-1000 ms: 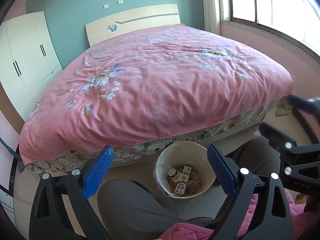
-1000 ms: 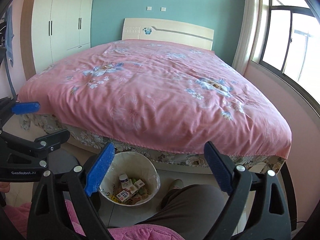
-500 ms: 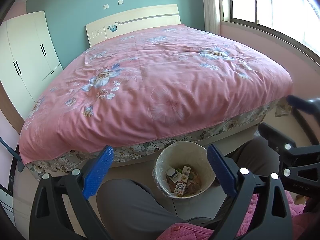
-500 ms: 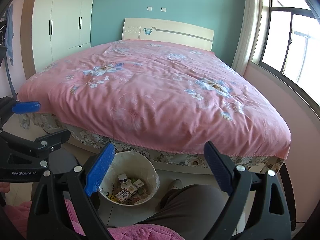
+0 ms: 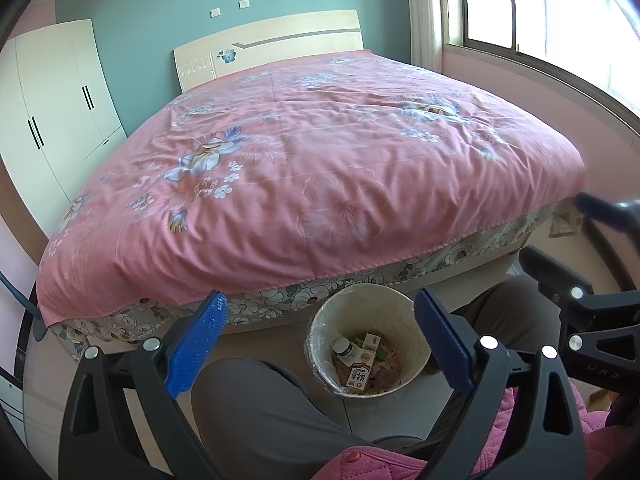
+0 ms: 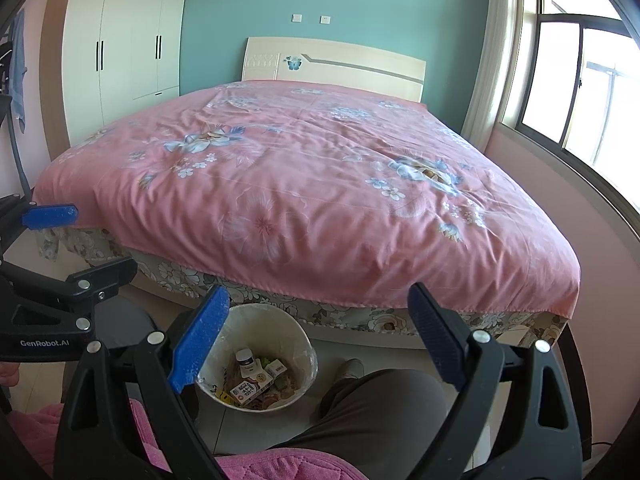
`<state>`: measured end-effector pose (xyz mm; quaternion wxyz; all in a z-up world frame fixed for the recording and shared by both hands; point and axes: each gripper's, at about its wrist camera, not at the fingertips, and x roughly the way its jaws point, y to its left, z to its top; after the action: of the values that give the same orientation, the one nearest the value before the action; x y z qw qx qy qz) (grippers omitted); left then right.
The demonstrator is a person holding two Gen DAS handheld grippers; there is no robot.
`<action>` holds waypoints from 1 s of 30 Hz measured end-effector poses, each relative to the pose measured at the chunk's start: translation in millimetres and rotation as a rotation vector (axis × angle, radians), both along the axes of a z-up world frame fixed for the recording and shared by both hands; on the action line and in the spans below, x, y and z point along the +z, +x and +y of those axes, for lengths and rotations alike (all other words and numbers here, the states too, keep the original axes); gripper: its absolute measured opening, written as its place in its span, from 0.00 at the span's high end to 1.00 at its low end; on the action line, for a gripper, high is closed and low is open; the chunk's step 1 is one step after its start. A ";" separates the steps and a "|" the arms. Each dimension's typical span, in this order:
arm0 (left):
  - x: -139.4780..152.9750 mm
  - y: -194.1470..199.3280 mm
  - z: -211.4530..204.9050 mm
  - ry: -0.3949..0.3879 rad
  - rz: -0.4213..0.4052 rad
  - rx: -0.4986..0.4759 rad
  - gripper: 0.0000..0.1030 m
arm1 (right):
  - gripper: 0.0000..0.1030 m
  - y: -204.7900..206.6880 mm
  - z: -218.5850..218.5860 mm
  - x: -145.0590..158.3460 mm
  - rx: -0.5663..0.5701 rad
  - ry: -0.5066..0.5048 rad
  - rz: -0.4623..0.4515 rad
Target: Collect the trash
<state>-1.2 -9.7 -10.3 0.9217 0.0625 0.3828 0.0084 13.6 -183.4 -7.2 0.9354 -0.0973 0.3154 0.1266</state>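
A white waste bin (image 5: 320, 328) lined with a clear bag stands on the floor at the foot of the bed, between the person's knees. It also shows in the right wrist view (image 6: 296, 340). Inside lie a small white bottle (image 5: 345, 349), a small carton (image 5: 359, 376) and other scraps of trash. My left gripper (image 5: 320, 338) is open and empty, held above the bin. My right gripper (image 6: 318, 338) is open and empty too, just right of the bin. Each gripper shows at the edge of the other's view.
A large bed with a pink flowered cover (image 5: 312, 168) fills the view beyond the bin. A white wardrobe (image 6: 120, 48) stands at the left wall, a window (image 6: 580, 92) at the right. The person's grey-trousered legs (image 5: 260, 408) flank the bin.
Both grippers have held nearly still, with only a slight drift of the view. The bin and its trash have not moved.
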 end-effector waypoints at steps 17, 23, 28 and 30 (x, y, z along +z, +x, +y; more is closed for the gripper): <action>3.2 1.1 -3.4 -0.010 -0.003 0.008 0.07 | 0.13 0.1 0.1 4.6 -0.001 0.008 -0.009; 3.8 2.2 -2.1 -0.016 -0.001 0.012 0.07 | 0.13 -0.2 0.6 5.1 -0.001 0.009 -0.009; 4.1 2.3 -0.4 -0.014 -0.002 0.007 0.07 | 0.13 -0.5 0.9 4.7 -0.002 0.009 -0.010; 4.1 2.1 -0.4 -0.015 -0.002 0.009 0.07 | 0.13 -0.4 1.2 5.3 0.001 0.011 -0.010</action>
<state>0.9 -10.1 -6.2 0.9224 0.0537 0.3823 0.0097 13.1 -182.2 -1.9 0.9375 -0.0928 0.3099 0.1281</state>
